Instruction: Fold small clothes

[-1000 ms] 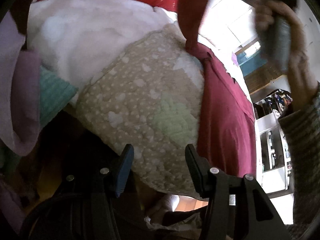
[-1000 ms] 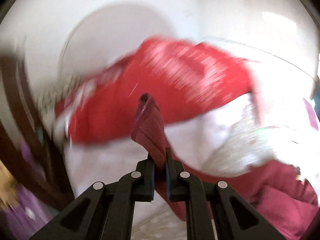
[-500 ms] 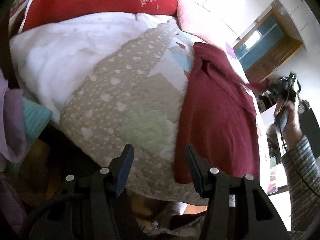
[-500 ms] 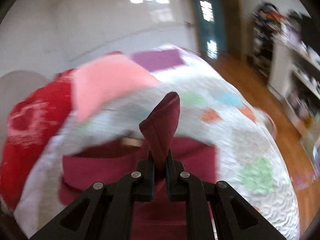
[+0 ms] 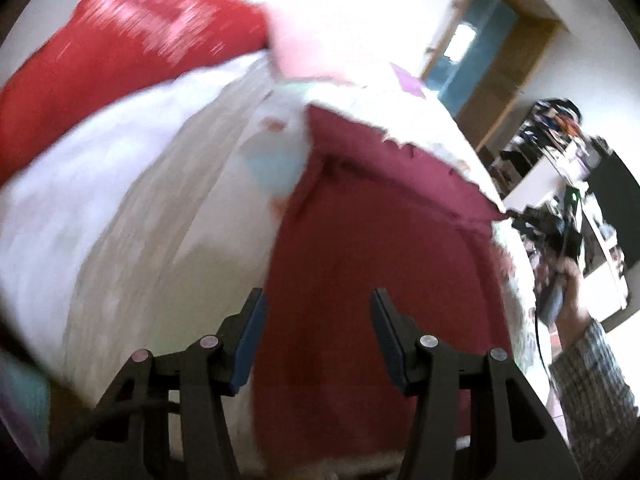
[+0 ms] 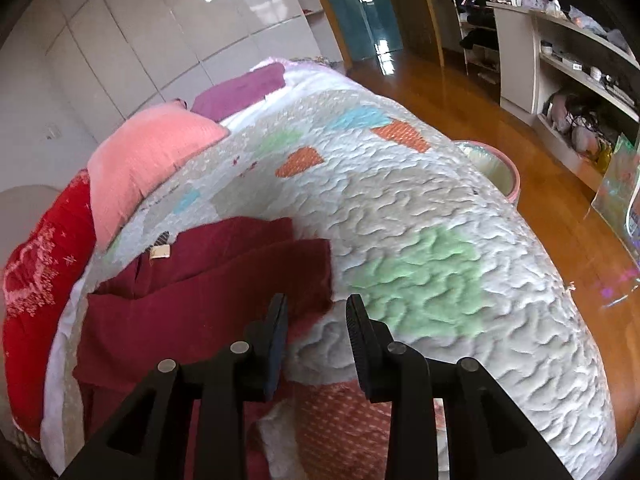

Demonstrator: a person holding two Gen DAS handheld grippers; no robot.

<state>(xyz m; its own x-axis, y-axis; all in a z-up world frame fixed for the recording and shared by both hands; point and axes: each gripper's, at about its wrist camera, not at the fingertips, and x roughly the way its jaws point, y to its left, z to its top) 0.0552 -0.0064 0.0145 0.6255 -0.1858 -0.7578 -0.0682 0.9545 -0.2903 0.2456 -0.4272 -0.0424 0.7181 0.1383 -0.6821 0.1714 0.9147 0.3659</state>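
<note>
A dark red garment (image 5: 360, 248) lies spread on the quilted bedspread (image 5: 168, 216); the left wrist view is blurred. My left gripper (image 5: 316, 312) is open and empty, hovering over the garment's near part. In the right wrist view the garment (image 6: 192, 288) lies flat with a folded layer and a tan neck label (image 6: 160, 252). My right gripper (image 6: 316, 312) is open and empty just off the garment's right edge, above the quilt (image 6: 420, 240). The right gripper also shows in the left wrist view (image 5: 548, 224) at the garment's far right corner.
A red pillow (image 6: 36, 264), a pink pillow (image 6: 148, 156) and a purple cloth (image 6: 240, 88) lie at the bed's head. A pink basket (image 6: 504, 168) stands on the wood floor beside the bed. Shelves (image 6: 560, 40) line the right wall.
My right gripper has carried the garment's corner down to the right, opened and let it go. The garment now lies flat. My left gripper has moved right, over the garment.
</note>
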